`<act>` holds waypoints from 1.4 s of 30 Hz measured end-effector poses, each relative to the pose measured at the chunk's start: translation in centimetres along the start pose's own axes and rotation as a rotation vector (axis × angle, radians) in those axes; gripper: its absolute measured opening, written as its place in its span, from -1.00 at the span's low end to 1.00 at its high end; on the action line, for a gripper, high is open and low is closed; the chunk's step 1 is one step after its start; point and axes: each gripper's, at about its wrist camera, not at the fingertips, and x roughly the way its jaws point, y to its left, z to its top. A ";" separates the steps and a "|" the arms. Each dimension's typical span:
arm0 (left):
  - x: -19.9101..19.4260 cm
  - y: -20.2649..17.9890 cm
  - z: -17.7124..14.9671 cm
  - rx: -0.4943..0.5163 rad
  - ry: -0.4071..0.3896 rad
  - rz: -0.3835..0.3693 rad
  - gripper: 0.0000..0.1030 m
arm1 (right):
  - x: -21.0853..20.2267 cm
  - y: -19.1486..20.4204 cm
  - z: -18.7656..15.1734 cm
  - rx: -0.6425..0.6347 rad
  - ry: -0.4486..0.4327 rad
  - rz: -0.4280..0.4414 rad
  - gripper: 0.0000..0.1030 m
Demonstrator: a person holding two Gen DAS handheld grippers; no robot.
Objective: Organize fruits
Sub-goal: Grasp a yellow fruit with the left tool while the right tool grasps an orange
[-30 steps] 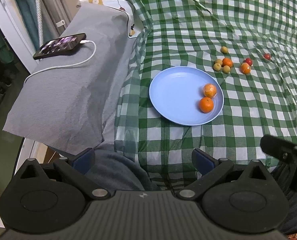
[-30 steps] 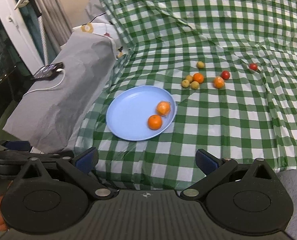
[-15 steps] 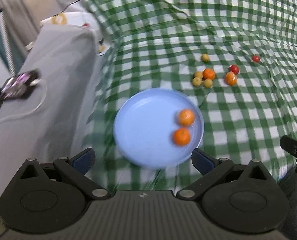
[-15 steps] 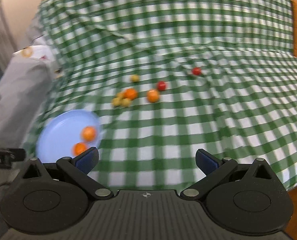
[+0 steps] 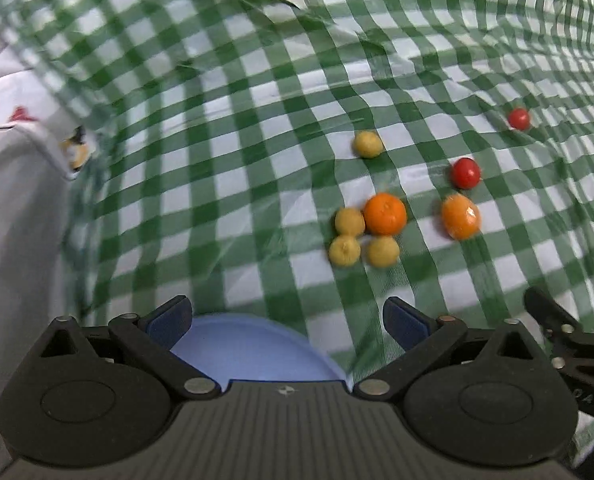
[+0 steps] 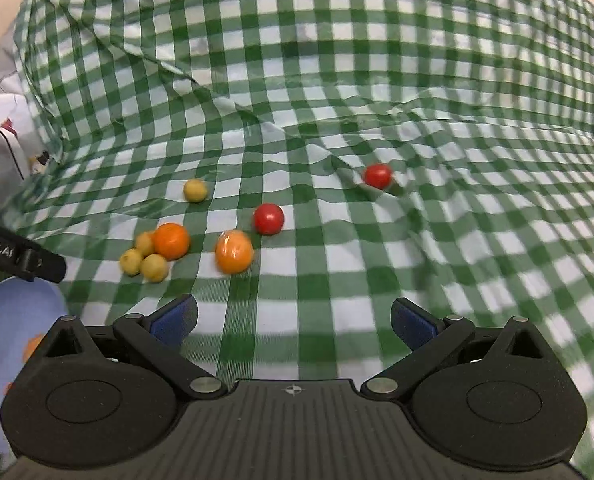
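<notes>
Both tongs gape wide and carry nothing: my left gripper [image 5: 284, 316], my right gripper [image 6: 293, 318]. Only the right view shows the orange slices [image 6: 31, 346] on the blue plate [image 6: 5, 312]; the left view catches just the plate's bare far rim [image 5: 253, 344]. Loose on the checked cloth [image 6: 337, 80]: two oranges [image 5: 385, 214] [image 5: 460, 216], four yellow fruits [image 5: 349, 222], two red ones [image 5: 465, 173]. Since half a second ago both cameras have closed in; the plate has slid beneath my left gripper.

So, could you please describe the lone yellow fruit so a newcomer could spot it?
On the green checked cloth, find the cluster of three yellow fruits hugging an orange. Just beyond sits the lone yellow fruit, touching nothing.
</notes>
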 end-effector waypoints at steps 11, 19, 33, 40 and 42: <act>9.2 -0.2 2.1 0.055 0.119 -0.084 0.85 | 9.4 2.5 0.7 -0.094 0.000 0.038 0.83; 8.7 -1.1 2.4 0.076 0.061 -0.187 -0.48 | 9.7 3.0 0.1 -0.137 -0.104 0.065 0.36; -2.5 1.3 -1.9 -0.013 -0.072 -0.145 -0.48 | 2.1 -0.4 2.2 -0.041 -0.160 -0.033 -0.33; -11.2 3.0 -7.8 -0.087 -0.086 -0.128 -0.48 | -7.6 1.6 0.2 -0.059 -0.123 0.124 -0.33; -13.5 3.6 -10.0 -0.105 -0.091 -0.113 -0.48 | -10.5 2.3 -0.4 -0.066 -0.117 0.169 -0.32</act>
